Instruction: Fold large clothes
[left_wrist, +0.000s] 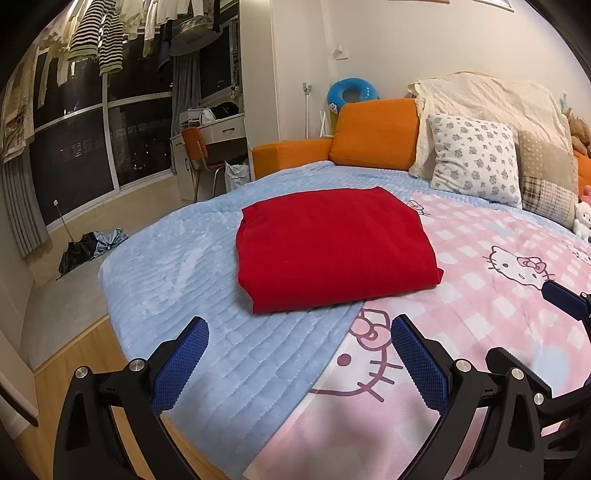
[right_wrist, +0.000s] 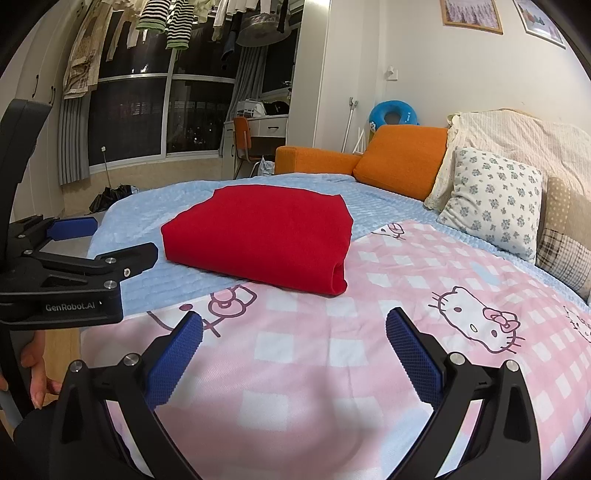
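A red garment (left_wrist: 332, 247) lies folded into a neat rectangle on the bed, resting mostly on the light blue blanket (left_wrist: 192, 280) with its right edge over the pink Hello Kitty sheet (left_wrist: 480, 295). It also shows in the right wrist view (right_wrist: 262, 240). My left gripper (left_wrist: 299, 350) is open and empty, held above the bed just in front of the garment. My right gripper (right_wrist: 293, 347) is open and empty over the pink sheet (right_wrist: 351, 362), short of the garment. The left gripper's body (right_wrist: 74, 266) shows at the left of the right wrist view.
Floral pillow (left_wrist: 476, 162), patchwork pillow (left_wrist: 546, 177) and cream cover stand at the bed's head. Orange sofa cushion (left_wrist: 373, 133) sits behind the bed. Plush toys (left_wrist: 583, 218) at the far right. Desk and chair (left_wrist: 207, 144), dark umbrella on the floor (left_wrist: 88, 251) by the window.
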